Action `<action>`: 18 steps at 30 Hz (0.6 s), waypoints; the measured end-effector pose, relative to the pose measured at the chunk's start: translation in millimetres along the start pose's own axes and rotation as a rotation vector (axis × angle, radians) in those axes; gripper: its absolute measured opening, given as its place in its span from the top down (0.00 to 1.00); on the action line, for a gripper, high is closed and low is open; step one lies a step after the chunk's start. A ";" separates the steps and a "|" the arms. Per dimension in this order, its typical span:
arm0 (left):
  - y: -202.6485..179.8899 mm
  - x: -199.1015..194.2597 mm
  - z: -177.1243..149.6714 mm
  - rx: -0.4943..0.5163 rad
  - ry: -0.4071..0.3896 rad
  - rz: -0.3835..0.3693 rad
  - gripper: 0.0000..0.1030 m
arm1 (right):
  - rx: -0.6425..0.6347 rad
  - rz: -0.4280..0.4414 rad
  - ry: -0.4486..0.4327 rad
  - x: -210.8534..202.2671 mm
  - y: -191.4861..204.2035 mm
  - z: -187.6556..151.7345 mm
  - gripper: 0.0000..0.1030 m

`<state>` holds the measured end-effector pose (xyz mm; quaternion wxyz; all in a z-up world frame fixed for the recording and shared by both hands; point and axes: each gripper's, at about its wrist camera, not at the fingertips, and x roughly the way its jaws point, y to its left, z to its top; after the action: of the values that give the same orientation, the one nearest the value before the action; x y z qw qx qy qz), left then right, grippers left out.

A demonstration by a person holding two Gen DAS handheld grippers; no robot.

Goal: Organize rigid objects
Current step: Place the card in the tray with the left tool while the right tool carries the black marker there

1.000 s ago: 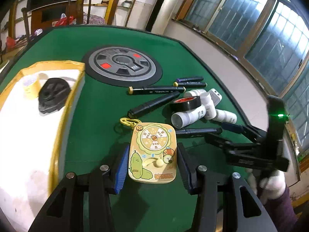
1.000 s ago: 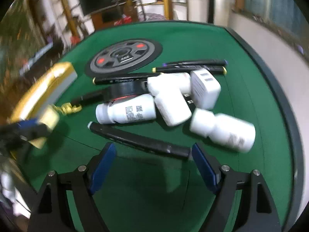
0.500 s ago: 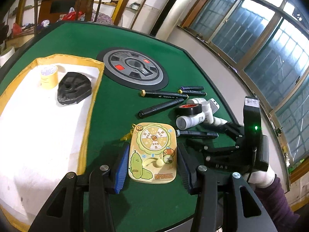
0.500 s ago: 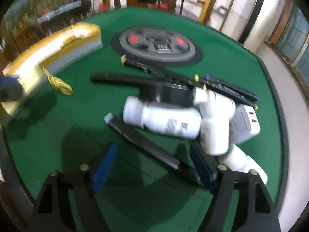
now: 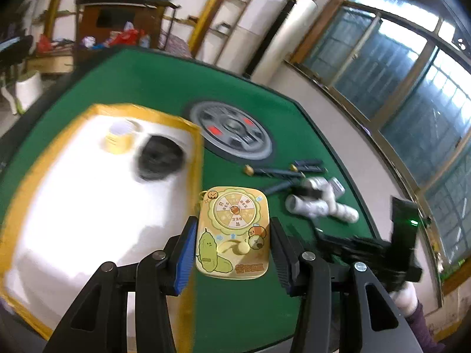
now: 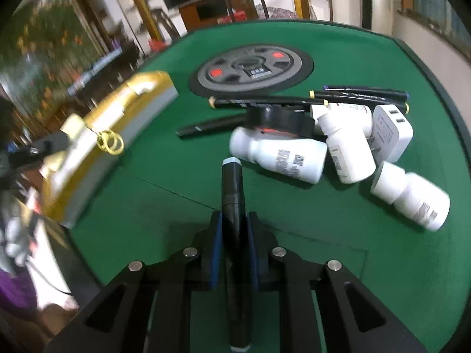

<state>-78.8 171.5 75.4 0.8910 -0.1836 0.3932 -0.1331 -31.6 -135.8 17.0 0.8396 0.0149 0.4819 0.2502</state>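
My left gripper (image 5: pixel 232 253) is shut on a yellow cartoon toy card (image 5: pixel 234 232) and holds it above the right edge of the gold-rimmed white tray (image 5: pixel 73 206). The tray holds a yellow tape roll (image 5: pixel 119 136) and a black disc (image 5: pixel 160 161). My right gripper (image 6: pixel 234 235) is shut on a black marker (image 6: pixel 234 206), lifted above the green felt. A pile lies ahead of it: white bottles (image 6: pixel 279 156), black tape roll (image 6: pixel 279 120), white charger (image 6: pixel 391 132), several markers (image 6: pixel 365 92).
A round grey centre panel (image 6: pixel 253 70) with red buttons sits in the middle of the green table (image 6: pixel 353 250). The tray shows at the left in the right wrist view (image 6: pixel 112 135). Windows and wall run along the table's right side.
My left gripper lifted the toy card and moved it left toward the tray. My right gripper closed on the black marker and picked it up from the felt.
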 end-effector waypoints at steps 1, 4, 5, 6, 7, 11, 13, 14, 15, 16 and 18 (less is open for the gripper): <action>6.9 -3.9 3.1 -0.004 -0.009 0.018 0.52 | 0.018 0.035 -0.013 -5.3 1.2 -0.3 0.85; 27.1 -10.1 13.2 -0.015 -0.028 0.086 0.52 | 0.057 0.145 -0.046 -18.0 11.4 7.0 0.85; 34.1 -10.8 16.9 -0.020 -0.031 0.103 0.52 | 0.056 0.171 -0.058 -20.7 17.4 10.9 0.85; 42.6 -11.5 20.8 -0.027 -0.032 0.123 0.52 | 0.056 0.199 -0.062 -22.4 24.7 15.3 0.85; 51.0 -11.0 25.5 -0.031 -0.034 0.148 0.52 | 0.056 0.229 -0.063 -22.9 33.1 20.4 0.85; 78.7 -1.4 40.8 -0.033 -0.017 0.233 0.52 | 0.050 0.310 -0.052 -8.8 69.4 43.7 0.85; 93.4 10.6 48.0 -0.047 0.013 0.257 0.51 | 0.049 0.343 -0.037 5.6 90.2 56.5 0.84; 100.1 16.6 51.3 -0.057 0.028 0.260 0.52 | 0.052 0.361 -0.023 13.1 100.5 62.0 0.84; 105.2 23.3 55.1 -0.066 0.044 0.266 0.52 | 0.055 0.377 -0.004 23.0 113.5 68.0 0.84; 109.4 29.9 58.9 -0.068 0.060 0.272 0.52 | 0.055 0.383 0.012 31.8 124.4 73.2 0.84; 113.7 40.4 65.6 -0.065 0.078 0.279 0.51 | 0.053 0.378 0.042 49.7 146.0 83.2 0.84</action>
<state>7.4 272.7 40.8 0.8785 -0.1504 0.4535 -0.0021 -2.4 31.5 60.6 0.7669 0.1218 0.4942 0.3909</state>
